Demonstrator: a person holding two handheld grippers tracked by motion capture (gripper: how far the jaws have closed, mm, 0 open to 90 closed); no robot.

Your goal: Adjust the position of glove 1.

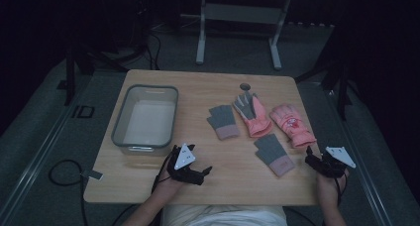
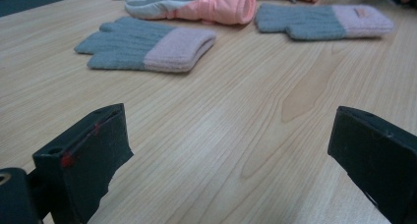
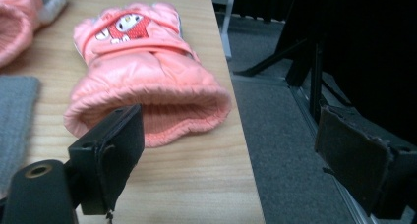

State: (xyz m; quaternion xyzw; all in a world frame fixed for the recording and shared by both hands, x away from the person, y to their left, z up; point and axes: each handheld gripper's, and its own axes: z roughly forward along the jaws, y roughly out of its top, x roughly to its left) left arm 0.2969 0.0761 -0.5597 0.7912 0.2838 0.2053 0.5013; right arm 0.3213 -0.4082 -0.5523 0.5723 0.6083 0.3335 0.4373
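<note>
High view first: a wooden desk [image 1: 148,181] carries a clear plastic bin [image 1: 119,122] on its left half and four gloves on its right half. Two are grey knit gloves with pink cuffs — one [image 1: 223,121] near the middle, one [image 1: 273,154] closer to the person. Two are puffy pink ski gloves: one [image 1: 252,114] lies palm up with its grey palm showing, the other [image 1: 292,124] lies nearest the right edge. The left claw [image 1: 205,172] rests low at the near edge, just below the bin, and the right claw [image 1: 311,159] sits at the near right corner, close to the cuff of the rightmost pink glove.

Left gripper view: the jaws stand wide apart with nothing but bare wood between them. Ahead lie a grey knit glove [image 2: 147,49], the palm-up pink glove [image 2: 196,3] and the second knit glove [image 2: 324,21], all well apart from the jaws.

Right gripper view: jaws wide again, empty. The pink glove with a cartoon patch [image 3: 147,81] lies straight ahead, its open ribbed cuff facing the claw and its right side near the desk's edge. I'd judge it light, soft and squashy — the padded shell may slip, so pinching the thick cuff rim looks safest.
</note>
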